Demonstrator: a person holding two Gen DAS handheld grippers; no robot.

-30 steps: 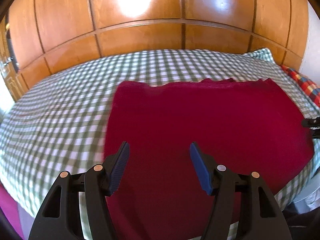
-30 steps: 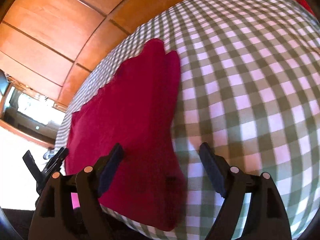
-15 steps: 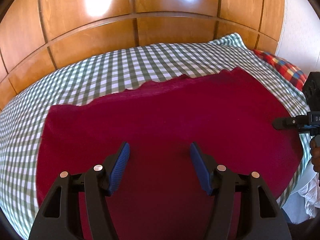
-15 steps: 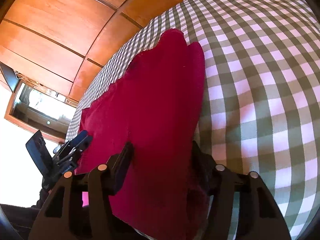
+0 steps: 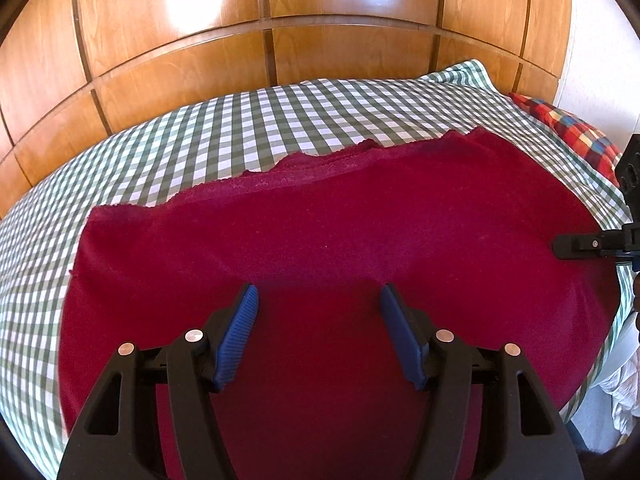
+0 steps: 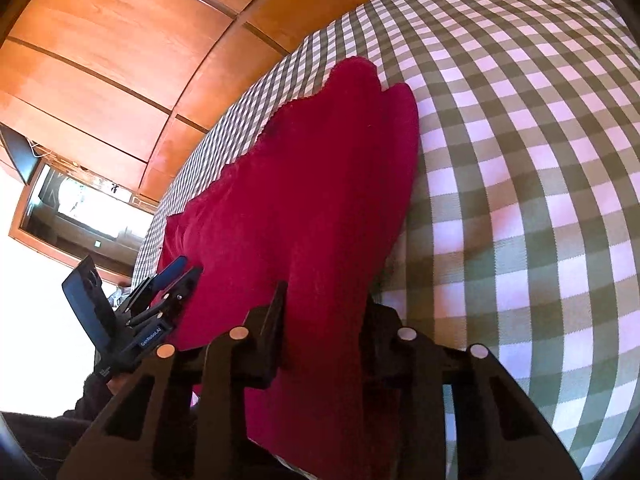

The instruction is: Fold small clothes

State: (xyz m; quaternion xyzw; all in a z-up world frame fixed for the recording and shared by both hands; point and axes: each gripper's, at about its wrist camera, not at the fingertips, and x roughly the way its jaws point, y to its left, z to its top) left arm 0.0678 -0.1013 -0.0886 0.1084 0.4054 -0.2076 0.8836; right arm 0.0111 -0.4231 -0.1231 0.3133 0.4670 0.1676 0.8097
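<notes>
A dark red cloth (image 5: 340,232) lies spread flat on a green-and-white checked bed (image 5: 200,140), its far edge ragged. My left gripper (image 5: 318,290) hovers open over the cloth's near part, with nothing pinched between its blue pads. At the cloth's right edge the right gripper (image 5: 576,244) shows as a black tip. In the right wrist view the red cloth (image 6: 320,160) runs up between the jaws of my right gripper (image 6: 326,294). Those jaws are closing, and both fingers touch the bunched cloth edge. The left gripper (image 6: 172,280) is seen at the far left.
A wood-panelled wall (image 5: 320,20) stands behind the bed. A red, blue and yellow checked pillow (image 5: 568,128) lies at the bed's right end. White fabric (image 5: 624,380) sits beyond the bed's near right edge. A window (image 6: 80,200) is at the left.
The left gripper has shifted rightward along the cloth's near edge, still open. The right gripper's jaws have narrowed from wide apart to touching the cloth edge between them.
</notes>
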